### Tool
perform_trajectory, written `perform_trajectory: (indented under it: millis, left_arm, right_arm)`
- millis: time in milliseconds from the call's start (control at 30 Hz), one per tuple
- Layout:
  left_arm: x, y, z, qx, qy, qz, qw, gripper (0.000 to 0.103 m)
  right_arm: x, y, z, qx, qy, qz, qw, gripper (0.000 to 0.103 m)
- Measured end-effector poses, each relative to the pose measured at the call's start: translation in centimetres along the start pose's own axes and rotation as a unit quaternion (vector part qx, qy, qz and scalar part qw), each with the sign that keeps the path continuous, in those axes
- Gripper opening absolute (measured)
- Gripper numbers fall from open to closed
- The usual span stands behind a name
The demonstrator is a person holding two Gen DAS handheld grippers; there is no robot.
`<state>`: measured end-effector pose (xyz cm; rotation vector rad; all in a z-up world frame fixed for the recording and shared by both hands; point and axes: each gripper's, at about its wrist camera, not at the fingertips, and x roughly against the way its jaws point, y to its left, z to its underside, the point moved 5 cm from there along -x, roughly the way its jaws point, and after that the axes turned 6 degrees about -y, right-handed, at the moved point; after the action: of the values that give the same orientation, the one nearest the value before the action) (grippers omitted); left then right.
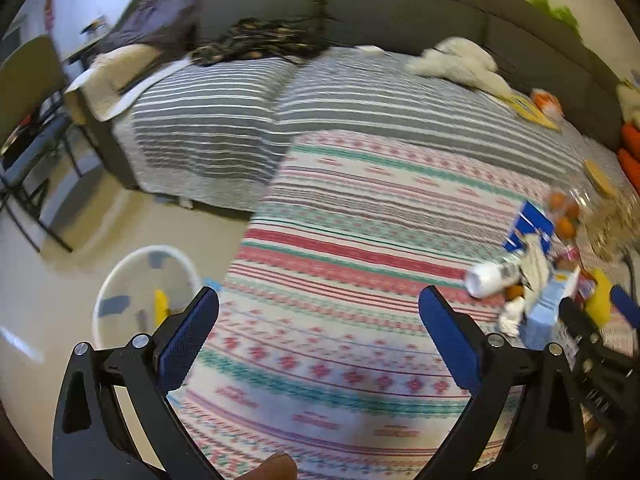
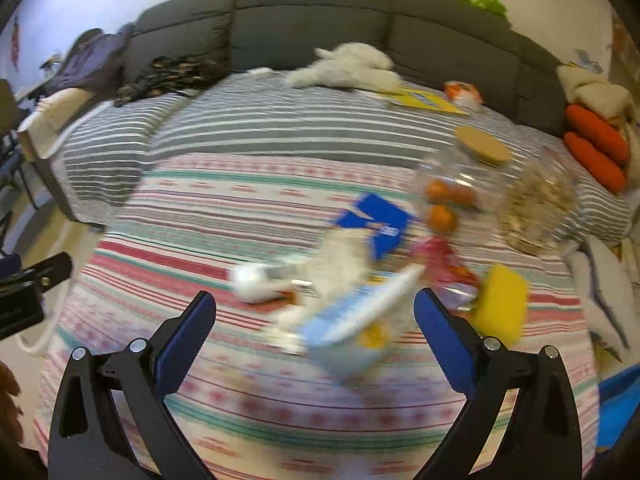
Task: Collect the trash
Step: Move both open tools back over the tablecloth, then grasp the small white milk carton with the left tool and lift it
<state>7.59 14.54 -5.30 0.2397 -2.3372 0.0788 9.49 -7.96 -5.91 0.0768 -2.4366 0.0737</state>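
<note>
Woven striped cloth (image 2: 200,220) under a clear glossy jar (image 2: 452,184), wooden lid (image 2: 482,146).

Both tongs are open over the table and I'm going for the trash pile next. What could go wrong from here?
The right tongs may catch several things at once: the light blue carton lies tangled with crumpled white paper.

The clear glass jar with a cork lid stands just behind the pile and could get knocked.

The white round bin sits on the floor off the table's edge, so drops may miss.

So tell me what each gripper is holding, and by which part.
Nothing is held. The left gripper and right gripper both have their fingers spread wide, empty above the patterned blanket.
</note>
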Motion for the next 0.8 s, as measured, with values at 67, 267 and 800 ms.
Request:
perform_trajectory:
  millis: [67,267,800]
  left_arm:
    - [-0.5,-1.6,0.3,-0.016,0.005,0.011,0.9998,0.096]
    - [-2.9,-6.3,1.3,-0.043,0.044,0.073,0.9955,0.096]
    - [-2.6,-21.6,2.0,-0.176,0.059,0.189,0.9644,0.09]
  right_arm:
    - [-0.4,-2.7,0.5,-0.006,0.006,0.021,1.0,0.096]
    - [-1.5,-9.5,1.6,-0.077,0.035,0.04,0.996,0.096]
    - [0.6,-20.4,0.2,-0.243,0.012,0.046,0.969,0.096]
